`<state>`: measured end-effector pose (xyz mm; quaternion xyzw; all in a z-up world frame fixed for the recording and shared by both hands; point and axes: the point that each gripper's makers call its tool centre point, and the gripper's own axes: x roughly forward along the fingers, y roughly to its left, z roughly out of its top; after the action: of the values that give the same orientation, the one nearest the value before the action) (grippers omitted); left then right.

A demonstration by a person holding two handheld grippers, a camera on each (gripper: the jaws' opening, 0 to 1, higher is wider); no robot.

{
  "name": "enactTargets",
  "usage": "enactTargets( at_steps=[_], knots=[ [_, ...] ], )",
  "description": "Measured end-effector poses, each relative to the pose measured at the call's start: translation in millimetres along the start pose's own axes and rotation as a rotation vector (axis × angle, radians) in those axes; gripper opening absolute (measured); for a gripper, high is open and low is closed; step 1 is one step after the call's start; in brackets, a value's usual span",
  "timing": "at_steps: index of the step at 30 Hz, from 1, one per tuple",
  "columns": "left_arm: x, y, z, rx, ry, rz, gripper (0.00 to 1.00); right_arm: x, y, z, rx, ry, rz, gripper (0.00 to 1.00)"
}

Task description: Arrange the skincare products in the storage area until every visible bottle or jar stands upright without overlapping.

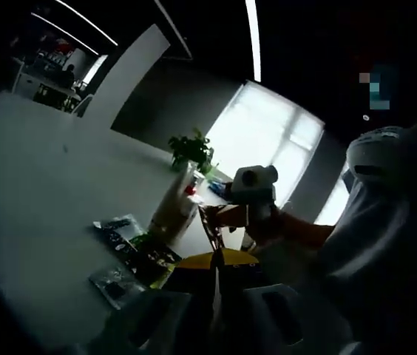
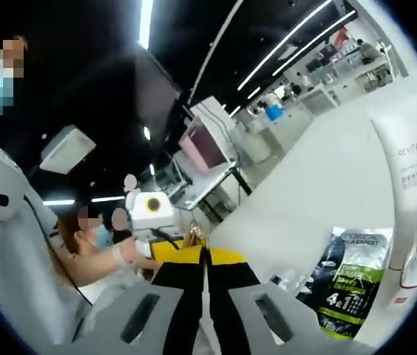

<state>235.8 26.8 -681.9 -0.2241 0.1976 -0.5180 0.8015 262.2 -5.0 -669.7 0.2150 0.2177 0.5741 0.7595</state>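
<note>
Grippers raised off table, likely between placements. Left gripper [image 1: 216, 285]: jaws pressed together, nothing visible between. Right gripper [image 2: 205, 285]: jaws likewise closed, empty as far as seen. Products sit on white table [image 1: 38, 192]: tall white tube [image 2: 415, 170] upright, dark sachets [image 1: 131, 255] lying flat, dark-green pack [image 2: 353, 285] beside tube. Arranging looks unfinished.
</note>
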Motion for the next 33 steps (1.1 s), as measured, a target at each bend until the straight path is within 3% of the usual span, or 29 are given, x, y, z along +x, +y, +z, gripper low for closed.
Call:
enactTargets(
  at_steps=[9,13,16,17,22,24,29,31,33],
  knots=[
    [1.3,4.9,-4.3,-0.004,-0.004,0.018,0.00,0.0,-15.6,-4.8,-0.043,0.033,-0.089,0.01],
    [2.6,10.0,-9.7,-0.002,0.025,0.042,0.00,1.3,-19.3,-10.6,-0.074,0.058,-0.114,0.01],
    [-0.7,24.5,-11.5,-0.050,0.026,0.091,0.00,1.5,-22.4,-8.1,-0.057,0.042,-0.118,0.03],
    [-2.1,30.9,-11.0,-0.066,0.018,0.111,0.00,2.2,-29.5,-6.3,-0.068,0.034,-0.160,0.04],
    [-4.9,56.9,-12.1,-0.129,0.014,0.192,0.00,6.6,-40.5,-6.6,-0.105,0.055,-0.197,0.06],
    [-8.0,73.8,-19.8,-0.162,0.057,0.263,0.00,8.4,-42.4,-7.1,-0.112,0.056,-0.206,0.08],
    [-5.5,93.8,-12.4,-0.190,0.013,0.299,0.00,10.6,-55.8,-16.6,-0.205,0.120,-0.282,0.10],
    [-5.8,104.0,-12.0,-0.195,0.012,0.328,0.00,13.6,-55.7,-18.9,-0.224,0.129,-0.286,0.11],
    [-5.2,116.0,-17.2,-0.227,0.034,0.375,0.00,16.8,-58.2,-26.3,-0.281,0.180,-0.298,0.12]
  ],
)
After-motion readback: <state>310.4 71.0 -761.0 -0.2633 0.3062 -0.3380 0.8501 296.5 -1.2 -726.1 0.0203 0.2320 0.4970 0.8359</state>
